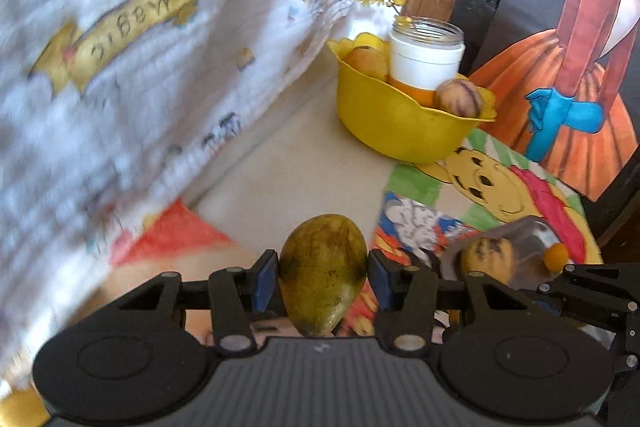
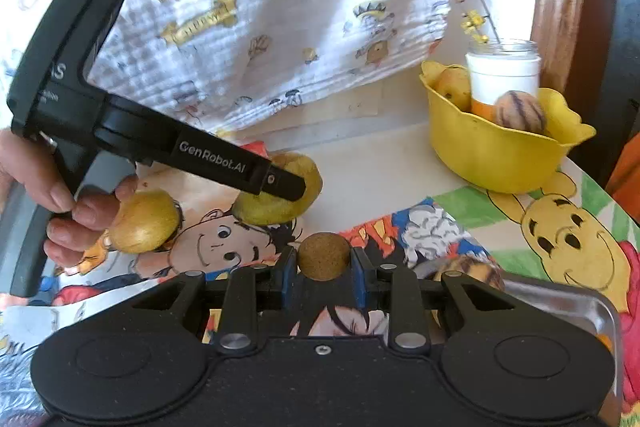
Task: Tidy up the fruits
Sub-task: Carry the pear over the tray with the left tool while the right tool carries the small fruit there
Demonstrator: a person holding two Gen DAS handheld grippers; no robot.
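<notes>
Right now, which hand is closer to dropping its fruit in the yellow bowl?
Probably the right. The right gripper, holding a small round brown fruit, seems nearer the yellow plastic bowl; the left gripper grips a big greenish-yellow mango farther back.

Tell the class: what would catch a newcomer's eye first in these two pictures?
Each gripper clamps a fruit: the left gripper a green-yellow mango, the right gripper a small brown ball-shaped fruit. Behind, at the table's far right corner, a bright yellow bowl holds more fruit and a white jar.
</notes>
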